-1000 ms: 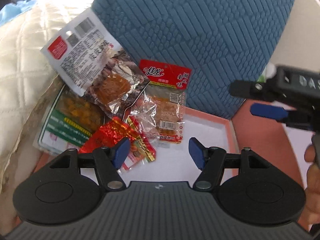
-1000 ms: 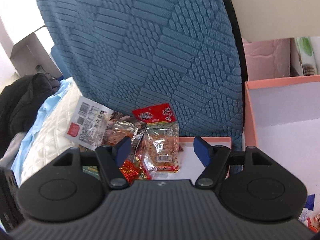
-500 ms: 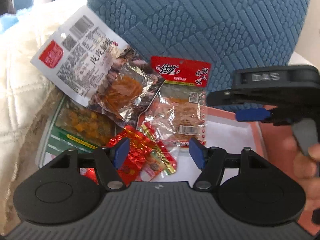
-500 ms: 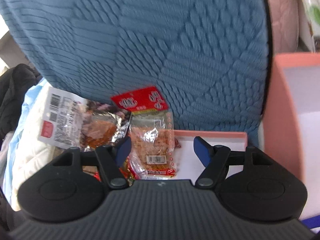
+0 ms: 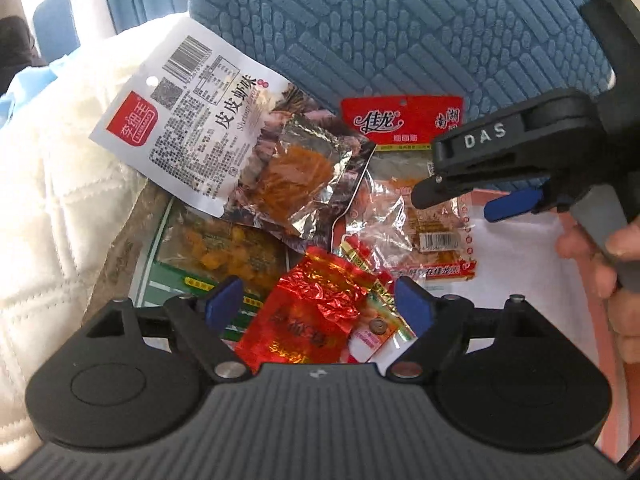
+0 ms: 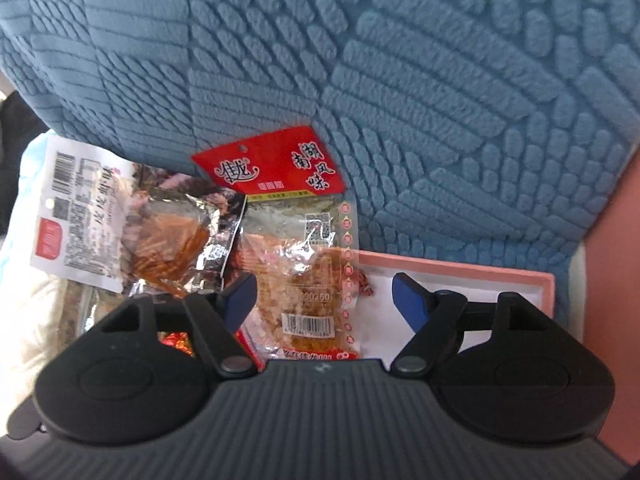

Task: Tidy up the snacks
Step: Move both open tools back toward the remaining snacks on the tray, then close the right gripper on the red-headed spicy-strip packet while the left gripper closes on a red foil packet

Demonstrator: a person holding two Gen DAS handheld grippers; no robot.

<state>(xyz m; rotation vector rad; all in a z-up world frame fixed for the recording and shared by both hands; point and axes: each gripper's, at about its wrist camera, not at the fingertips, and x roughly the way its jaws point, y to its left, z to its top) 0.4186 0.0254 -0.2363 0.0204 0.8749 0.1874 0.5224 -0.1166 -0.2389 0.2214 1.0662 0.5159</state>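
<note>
Blue textured cushion [image 5: 400, 32] fills the background in both views; a white quilt [image 5: 48, 208] lies at far left. Left to right, the snack pile: white shrimp pack [image 5: 192, 136] leaning on the quilt and overlapping a green-edged pack [image 5: 216, 252] beneath it; a red foil pack [image 5: 312, 312] nearest the left gripper [image 5: 320, 304]; then the red-top pack [image 6: 304, 264], long axis running away from the cameras, header up against the cushion, lower end resting on the white floor of a pink box [image 6: 472, 276]. Box contents: that lower end, and apparently part of the foil pack; the right part of the floor is bare. Left jaws spread, holding nothing; foil pack lies between and just ahead of the pads. Right gripper [image 6: 324, 300] jaws also spread, empty; the red-top pack's lower half sits just ahead, toward the left pad [image 6: 240, 296]. In the left view the right gripper hangs above that same pack, so the right hand appears nearer to it. Judgement: next grasp is the red-top pack by the right; the jaws would close across its short width. Risk: slippery film, and neighbouring packs overlapping its left edge may drag along.
</note>
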